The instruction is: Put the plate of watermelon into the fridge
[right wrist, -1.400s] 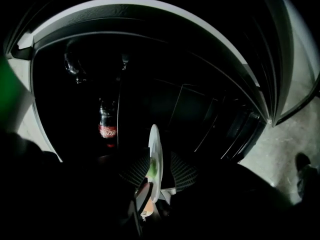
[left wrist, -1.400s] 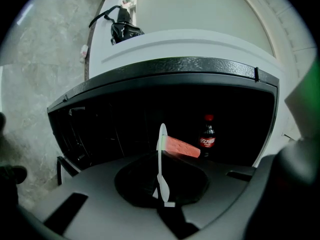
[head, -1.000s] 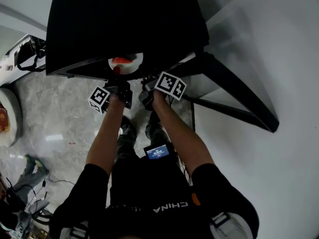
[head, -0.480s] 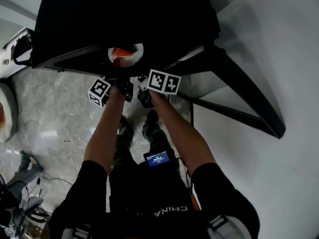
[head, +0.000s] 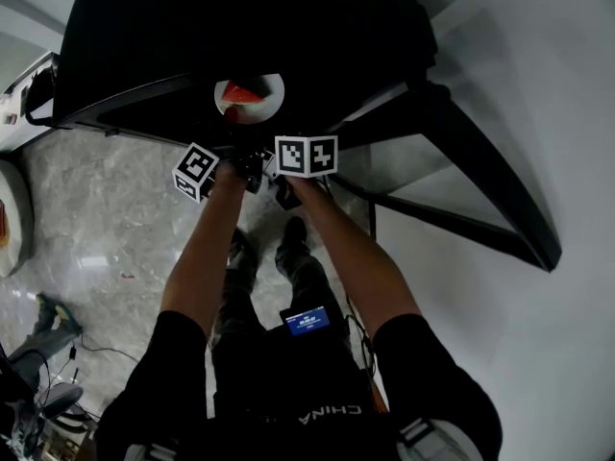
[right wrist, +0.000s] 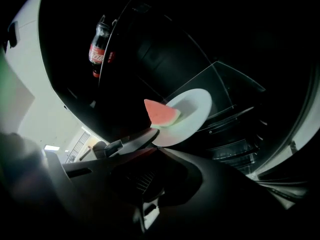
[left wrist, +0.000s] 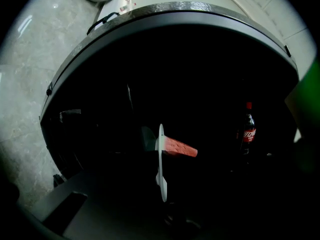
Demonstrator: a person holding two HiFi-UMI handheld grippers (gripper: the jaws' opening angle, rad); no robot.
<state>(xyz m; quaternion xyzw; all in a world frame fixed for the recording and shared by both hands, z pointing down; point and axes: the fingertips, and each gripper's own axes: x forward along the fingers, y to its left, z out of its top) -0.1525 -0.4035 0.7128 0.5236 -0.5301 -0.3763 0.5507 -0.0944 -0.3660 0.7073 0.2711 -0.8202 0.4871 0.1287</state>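
Observation:
A white plate [head: 273, 88] with a red watermelon wedge [head: 238, 94] is at the mouth of the dark open fridge [head: 240, 27]. My left gripper [head: 246, 157] is shut on the plate's near rim. In the left gripper view the plate [left wrist: 160, 164] stands edge-on, the watermelon wedge [left wrist: 179, 148] on its right face. My right gripper [head: 271, 159] is close beside the left. Its jaws are closing the last bit. In the right gripper view the plate [right wrist: 192, 111] reaches down to where my right gripper [right wrist: 158, 146] meets it, next to the left gripper's fingers [right wrist: 132, 140].
A cola bottle [left wrist: 246, 131] stands inside the fridge on the right. Glass shelves [right wrist: 235, 119] lie behind the plate. The fridge door [head: 461, 190] hangs open at the right, against a white wall. Marble floor [head: 106, 219] spreads to the left, with a round white thing [head: 10, 219] at its edge.
My right gripper has swung left, up against the left gripper, and its jaws have closed. Both hands and the plate have moved a little forward into the fridge.

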